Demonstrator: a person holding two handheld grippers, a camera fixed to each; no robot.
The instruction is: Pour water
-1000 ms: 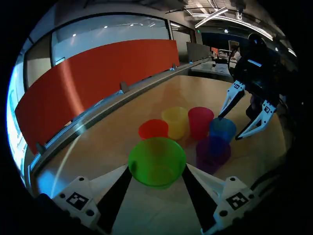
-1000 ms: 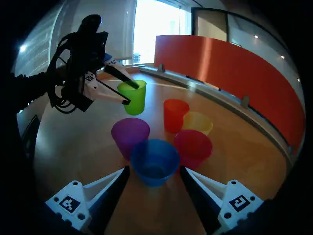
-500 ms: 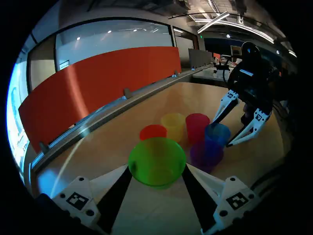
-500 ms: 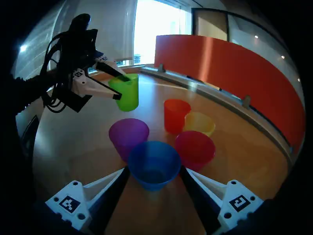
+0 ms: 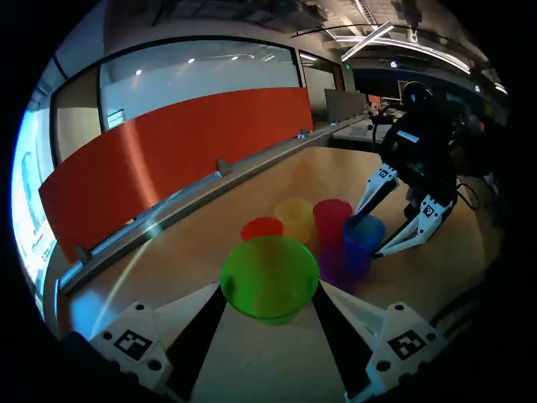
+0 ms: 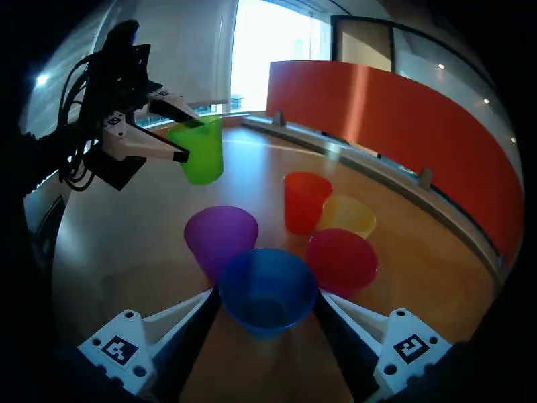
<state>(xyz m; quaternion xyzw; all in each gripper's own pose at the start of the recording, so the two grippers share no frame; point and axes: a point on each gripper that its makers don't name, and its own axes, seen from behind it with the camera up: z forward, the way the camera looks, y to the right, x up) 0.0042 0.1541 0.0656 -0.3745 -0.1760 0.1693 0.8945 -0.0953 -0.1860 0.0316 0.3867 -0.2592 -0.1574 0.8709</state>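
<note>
My left gripper [image 5: 270, 295] is shut on a green cup [image 5: 270, 277], held upright above the wooden table [image 5: 201, 235]. The right gripper view shows that green cup [image 6: 199, 149] lifted at the far left. My right gripper [image 6: 267, 302] is shut on a blue cup [image 6: 268, 290], raised off the table. The left gripper view shows the blue cup [image 5: 362, 238] at the right between the right gripper's fingers [image 5: 370, 196]. Standing on the table are a purple cup [image 6: 220, 236], a red-orange cup [image 6: 305, 200], a yellow cup [image 6: 348, 215] and a crimson cup [image 6: 341, 260].
A long red-orange partition [image 5: 174, 151] with a metal rail runs along the table's far edge. A bright window [image 6: 268, 54] is behind the left gripper. A person's dark sleeve [image 6: 40, 161] reaches in at the left of the right gripper view.
Both grippers have risen with their cups. The green cup has moved up and left in the right gripper view; the blue cup has lifted off the table and come nearer the purple cup.
</note>
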